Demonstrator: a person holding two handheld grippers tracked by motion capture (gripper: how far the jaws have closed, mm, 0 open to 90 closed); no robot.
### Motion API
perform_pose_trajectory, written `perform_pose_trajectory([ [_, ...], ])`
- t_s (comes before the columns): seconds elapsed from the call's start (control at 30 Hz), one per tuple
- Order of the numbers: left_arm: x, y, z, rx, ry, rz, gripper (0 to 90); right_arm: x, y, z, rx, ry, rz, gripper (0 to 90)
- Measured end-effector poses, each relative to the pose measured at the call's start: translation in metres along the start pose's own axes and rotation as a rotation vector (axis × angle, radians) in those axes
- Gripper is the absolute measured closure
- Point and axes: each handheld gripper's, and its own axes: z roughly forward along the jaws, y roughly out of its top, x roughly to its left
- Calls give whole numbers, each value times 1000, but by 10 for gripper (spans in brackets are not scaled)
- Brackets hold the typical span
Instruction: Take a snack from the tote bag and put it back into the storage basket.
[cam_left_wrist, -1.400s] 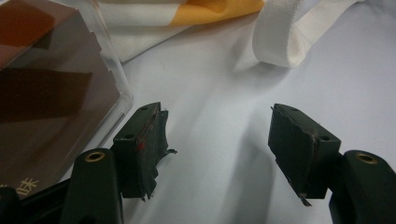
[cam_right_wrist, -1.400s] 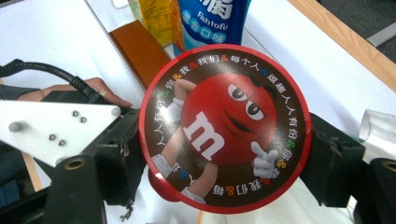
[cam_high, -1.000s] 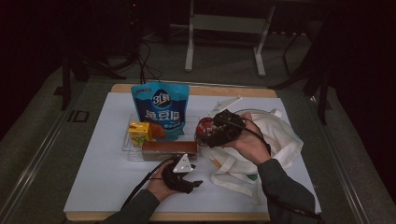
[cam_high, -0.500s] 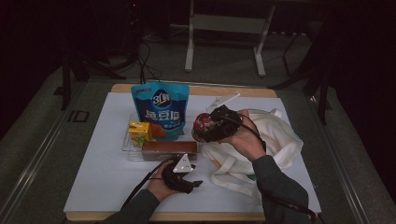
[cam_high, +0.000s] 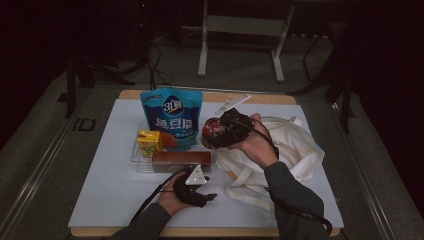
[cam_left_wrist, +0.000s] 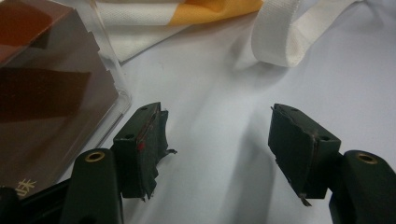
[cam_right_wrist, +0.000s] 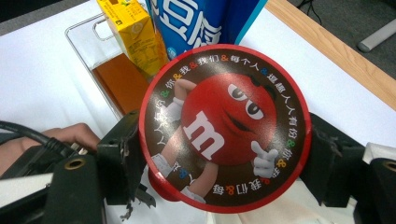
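Red-rimmed M&M's tub (cam_right_wrist: 224, 128) was clamped between the right gripper (cam_high: 220, 132) jaws, held up just beside the blue snack bag (cam_high: 171, 117) and above the clear tray (cam_high: 137, 159), near the white tote bag (cam_high: 295, 150). Left gripper (cam_left_wrist: 217, 144) sat on the white table (cam_high: 110, 185) with jaws spread wide, gripping nothing, next to the tray.

the right gripper (cam_high: 216, 134) is carrying the round red candy tub (cam_high: 211, 131) a little leftward and farther from the white cloth bag (cam_high: 292, 150), nearing the blue snack pouch (cam_high: 171, 116).
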Motion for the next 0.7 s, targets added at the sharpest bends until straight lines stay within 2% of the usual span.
perform_pose_trajectory([
  [0.7,0,0,0,2,0,1,360,-6,7,11,-2,-24,42,256],
])
